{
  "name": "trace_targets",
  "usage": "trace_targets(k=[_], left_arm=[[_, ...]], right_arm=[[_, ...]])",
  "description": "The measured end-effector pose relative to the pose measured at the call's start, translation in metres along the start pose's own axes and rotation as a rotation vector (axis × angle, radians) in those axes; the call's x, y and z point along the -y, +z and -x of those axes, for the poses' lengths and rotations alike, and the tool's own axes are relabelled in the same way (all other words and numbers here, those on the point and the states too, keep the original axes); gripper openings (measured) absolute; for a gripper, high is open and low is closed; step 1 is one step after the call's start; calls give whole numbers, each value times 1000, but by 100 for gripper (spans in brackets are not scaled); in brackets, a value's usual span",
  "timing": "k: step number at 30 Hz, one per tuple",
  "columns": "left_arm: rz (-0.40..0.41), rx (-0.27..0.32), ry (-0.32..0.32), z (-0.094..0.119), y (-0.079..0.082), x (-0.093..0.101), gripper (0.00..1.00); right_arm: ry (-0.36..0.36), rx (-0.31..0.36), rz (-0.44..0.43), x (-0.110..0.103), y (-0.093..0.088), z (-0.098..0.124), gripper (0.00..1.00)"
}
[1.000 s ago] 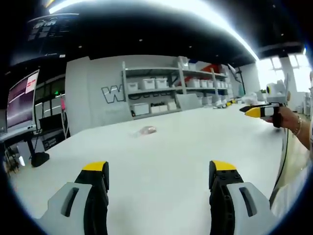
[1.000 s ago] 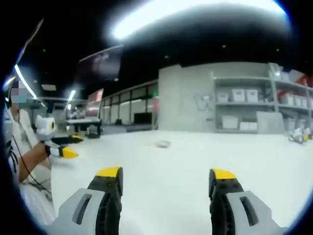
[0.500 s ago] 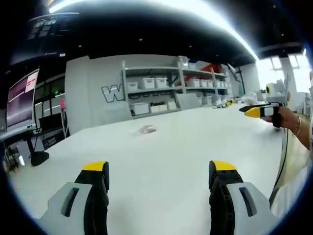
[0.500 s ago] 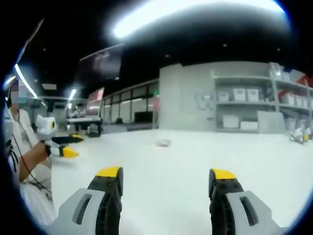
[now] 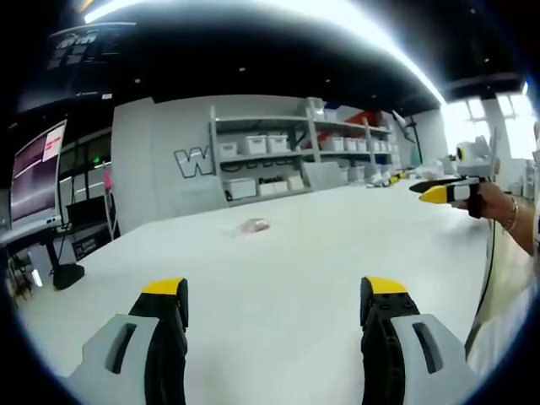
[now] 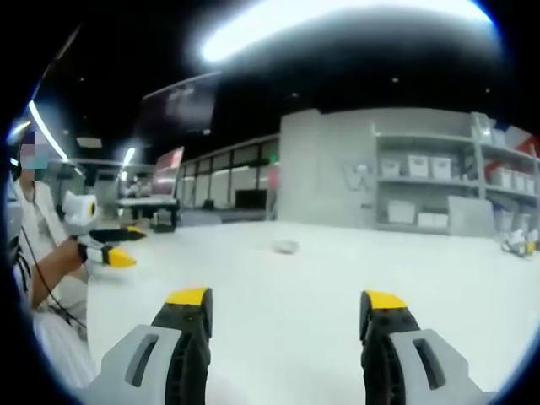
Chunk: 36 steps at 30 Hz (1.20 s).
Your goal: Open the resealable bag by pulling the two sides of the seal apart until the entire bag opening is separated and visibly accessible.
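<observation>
A small clear resealable bag with something pinkish inside lies far out on the white table; in the right gripper view the bag is a small pale shape, equally distant. My left gripper stands open over the near table, nothing between its yellow-tipped jaws. My right gripper is also open and holds nothing. In the left gripper view the right gripper shows at the right edge, held by a hand. In the right gripper view the left gripper shows at the left, held by a person.
Grey shelves with white bins line the far wall behind the table. A monitor stands at the left, with desks beyond. The person stands at the table's near edge; a cable hangs from the right hand.
The right gripper view has turned slightly, shifting the scene a little rightward and downward. The left gripper view is steady; the right gripper seen in it has risen a touch.
</observation>
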State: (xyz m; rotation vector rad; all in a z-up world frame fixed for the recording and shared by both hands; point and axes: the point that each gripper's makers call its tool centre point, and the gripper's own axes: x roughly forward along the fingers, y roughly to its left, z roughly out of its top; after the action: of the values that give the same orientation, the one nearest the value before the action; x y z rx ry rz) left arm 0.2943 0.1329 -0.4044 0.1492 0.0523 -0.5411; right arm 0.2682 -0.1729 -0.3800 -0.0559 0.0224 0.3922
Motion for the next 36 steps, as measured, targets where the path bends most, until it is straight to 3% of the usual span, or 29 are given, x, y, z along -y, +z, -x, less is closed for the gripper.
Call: trace_targets(k=[36], left_arm=[[0,17,9,8,5,-5,83]], right_arm=[[128,-78,290,-29,27,-64,59]])
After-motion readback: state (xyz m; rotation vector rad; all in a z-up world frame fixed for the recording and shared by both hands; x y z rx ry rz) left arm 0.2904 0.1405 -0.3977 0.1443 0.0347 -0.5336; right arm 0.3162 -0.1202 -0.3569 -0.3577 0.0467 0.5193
